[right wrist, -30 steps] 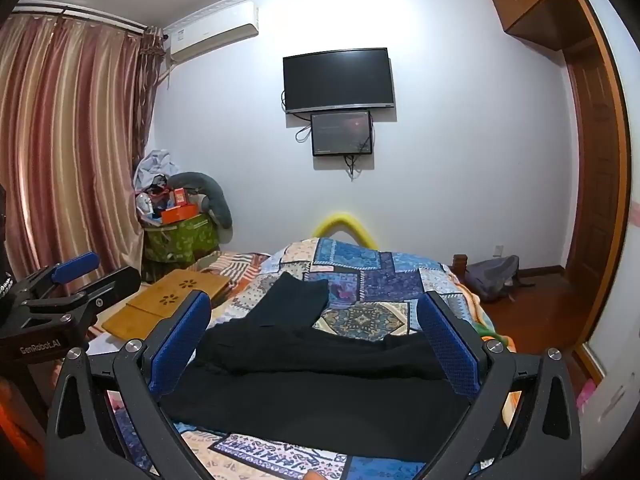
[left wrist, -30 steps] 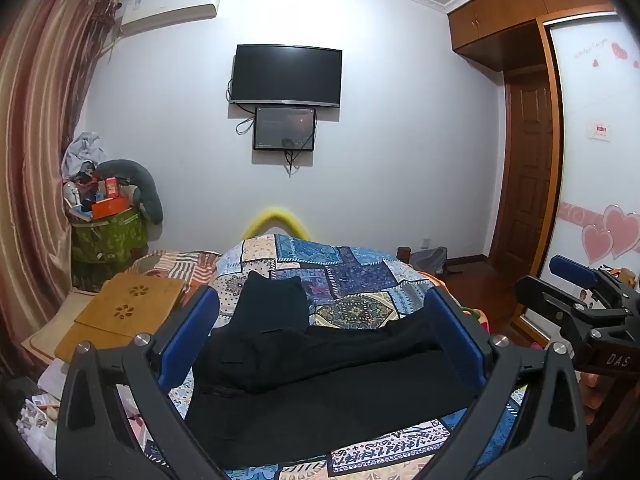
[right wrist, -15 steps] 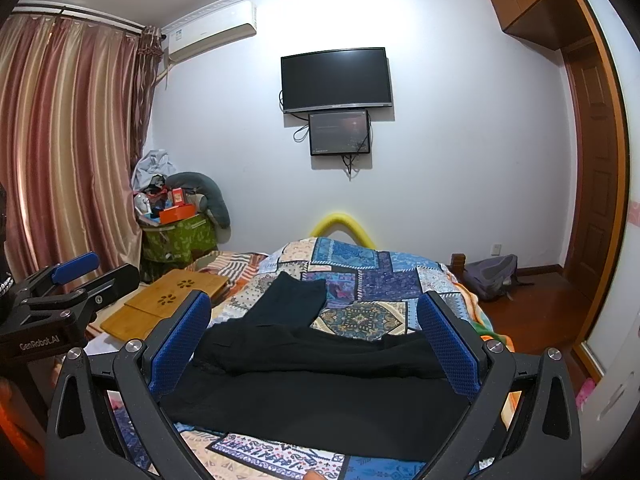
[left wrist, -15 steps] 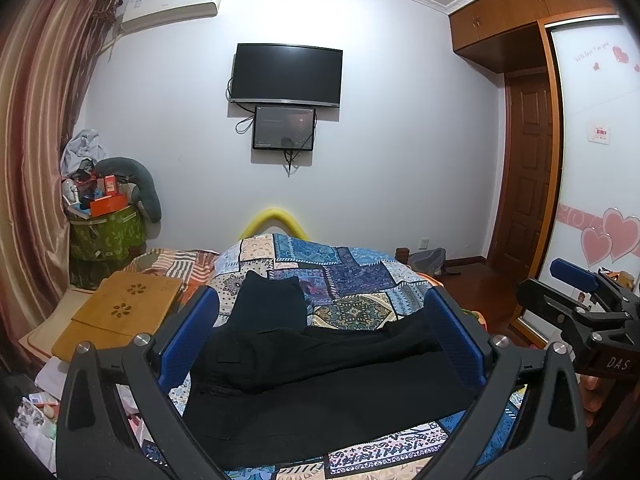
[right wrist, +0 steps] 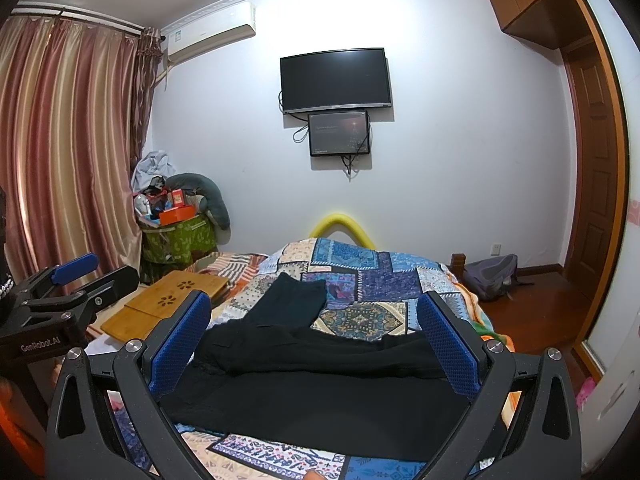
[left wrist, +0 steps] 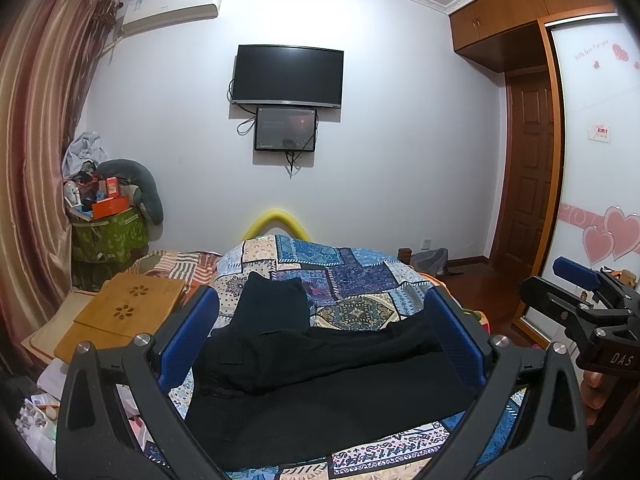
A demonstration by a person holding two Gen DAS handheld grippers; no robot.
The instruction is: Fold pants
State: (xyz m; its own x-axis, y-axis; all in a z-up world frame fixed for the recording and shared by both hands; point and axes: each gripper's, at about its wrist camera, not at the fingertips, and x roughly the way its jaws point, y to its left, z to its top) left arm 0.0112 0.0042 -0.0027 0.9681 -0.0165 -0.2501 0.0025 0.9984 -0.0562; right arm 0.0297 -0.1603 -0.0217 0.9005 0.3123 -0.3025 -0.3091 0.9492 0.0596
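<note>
Black pants (left wrist: 320, 392) lie spread across the near end of a bed with a patchwork quilt (left wrist: 348, 276), their legs running left to right; they also show in the right wrist view (right wrist: 320, 384). A separate dark folded garment (left wrist: 276, 306) lies just behind them, also seen in the right wrist view (right wrist: 292, 304). My left gripper (left wrist: 320, 336) is open and empty, held above the pants. My right gripper (right wrist: 316, 336) is open and empty, also above the pants. Each gripper shows at the edge of the other's view.
A bamboo lap tray (left wrist: 124, 312) lies on the bed's left side. A green bin piled with clutter (left wrist: 108, 236) stands by the curtain. A TV (left wrist: 288, 76) hangs on the far wall. A wooden door (left wrist: 528, 168) and a grey bag (right wrist: 490, 276) are to the right.
Both grippers have drifted very slightly; the view is nearly the same. The pants have not moved and both grippers stay open.
</note>
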